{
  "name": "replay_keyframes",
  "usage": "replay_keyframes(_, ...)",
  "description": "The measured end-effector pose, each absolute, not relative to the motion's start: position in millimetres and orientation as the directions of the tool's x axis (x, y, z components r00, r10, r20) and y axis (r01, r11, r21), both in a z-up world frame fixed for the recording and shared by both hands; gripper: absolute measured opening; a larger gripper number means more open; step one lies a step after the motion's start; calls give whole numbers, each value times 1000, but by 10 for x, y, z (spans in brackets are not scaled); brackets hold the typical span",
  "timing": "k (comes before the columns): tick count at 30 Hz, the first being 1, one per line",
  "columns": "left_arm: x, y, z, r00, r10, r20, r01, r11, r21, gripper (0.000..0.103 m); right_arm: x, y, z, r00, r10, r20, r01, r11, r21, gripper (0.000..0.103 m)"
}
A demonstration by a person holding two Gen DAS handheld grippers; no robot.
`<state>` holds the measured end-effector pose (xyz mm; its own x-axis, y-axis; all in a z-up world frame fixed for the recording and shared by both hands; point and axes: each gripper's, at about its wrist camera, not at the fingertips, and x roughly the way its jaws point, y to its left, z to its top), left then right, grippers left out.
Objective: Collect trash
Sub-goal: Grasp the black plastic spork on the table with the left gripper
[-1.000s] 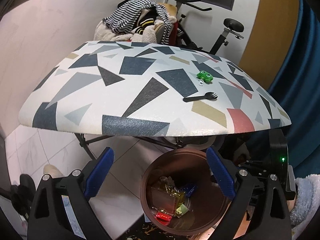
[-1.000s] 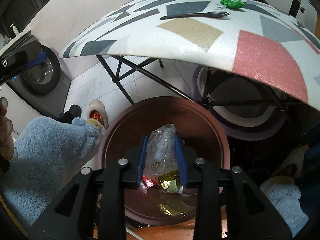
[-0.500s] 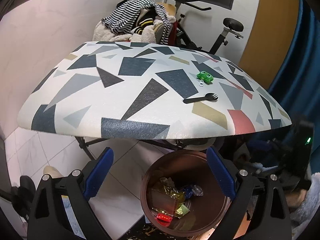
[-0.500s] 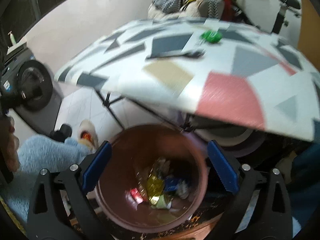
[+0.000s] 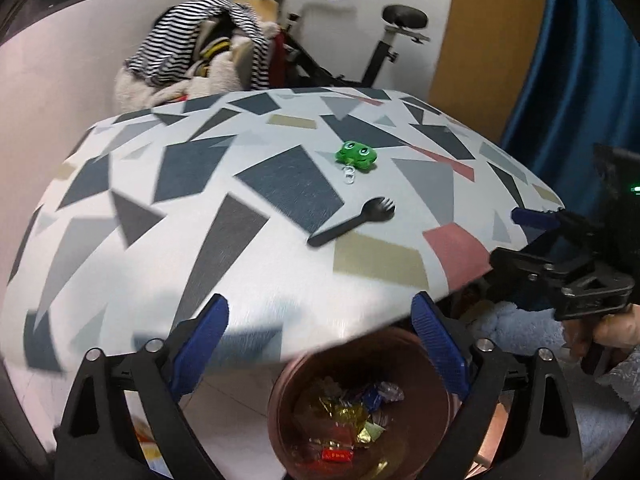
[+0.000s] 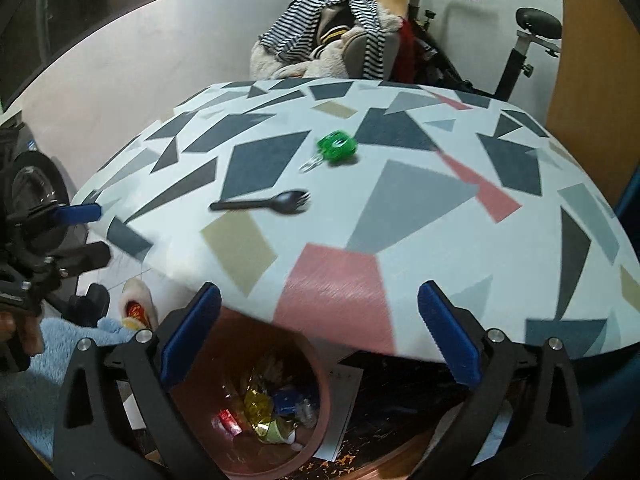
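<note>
A brown bin [image 5: 420,364] stands on the floor below the table's near edge, with several wrappers [image 5: 348,424] inside; it also shows in the right wrist view [image 6: 308,360]. A black plastic spork [image 5: 352,222] lies on the patterned table [image 5: 200,240], also in the right wrist view [image 6: 264,203]. A green frog toy [image 5: 356,155] lies beyond it, and shows in the right wrist view [image 6: 336,147]. My left gripper [image 5: 320,344] is open and empty above the bin. My right gripper [image 6: 318,332] is open and empty, raised over the table edge.
A chair piled with striped clothes [image 5: 204,52] and an exercise bike [image 5: 384,36] stand behind the table. A blue curtain [image 5: 580,60] hangs at the right. A slipper [image 6: 136,304] lies on the floor left of the bin.
My right gripper opened and dropped the clear plastic wrapper into the bin, then rose toward the table. My left gripper also lifted toward the table.
</note>
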<state>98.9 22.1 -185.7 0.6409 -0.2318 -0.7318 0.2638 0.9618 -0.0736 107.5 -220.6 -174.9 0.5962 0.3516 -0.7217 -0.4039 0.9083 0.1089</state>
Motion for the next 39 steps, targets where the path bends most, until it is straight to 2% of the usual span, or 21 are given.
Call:
replay_keyframes(2, 1222, 158, -1903, 620, -232, -749, 289, 956, -57, 77, 1120, -2238, -1726, 597, 346, -723, -392, 913, 113, 97)
replay_keyframes(12, 2003, -241, -2174, 526, -212, -824, 421, 906, 36, 59, 1251, -2432, -1645, 615, 334, -715, -345, 928, 137, 97)
replay_keyframes(14, 2089, -288, -2247, 508, -199, -838, 432, 901, 47, 51, 1270, -2460, -1652, 616, 329, -716, -337, 931, 137, 97)
replay_keyframes(21, 2210, -252, -2269, 529, -185, -828, 391, 919, 44, 50, 1301, -2553, -1675, 622, 316, -717, -302, 941, 153, 97)
replay_keyframes(25, 2232, -200, -2266, 549, -172, -818, 349, 936, 38, 44, 1296, -2582, -1680, 626, 316, -713, -291, 943, 162, 97)
replay_keyframes(27, 2202, -194, -2262, 559, -175, -811, 347, 937, 36, 37, 1285, -2593, -1681, 629, 314, -711, -292, 943, 159, 97)
replay_keyframes(28, 2186, -197, -2257, 560, -183, -808, 351, 936, 32, 19, 1285, -2599, -1685, 630, 314, -710, -291, 943, 158, 97)
replay_keyframes(29, 2162, -217, -2251, 558, -191, -808, 363, 931, 30, 12, 1283, -2607, -1686, 632, 313, -709, -290, 944, 158, 97)
replay_keyframes(32, 2065, -274, -2235, 553, -219, -804, 400, 916, 25, 10, 1292, -2624, -1686, 633, 311, -709, -286, 945, 160, 97)
replay_keyframes(36, 1952, -88, -2119, 569, -299, -766, 339, 934, -113, 9, 1306, -2621, -1679, 634, 313, -707, -290, 944, 159, 97)
replay_keyframes(39, 1827, 38, -1975, 604, -331, -725, 308, 936, -171, 9, 1378, -2608, -1681, 627, 329, -706, -303, 938, 168, 97)
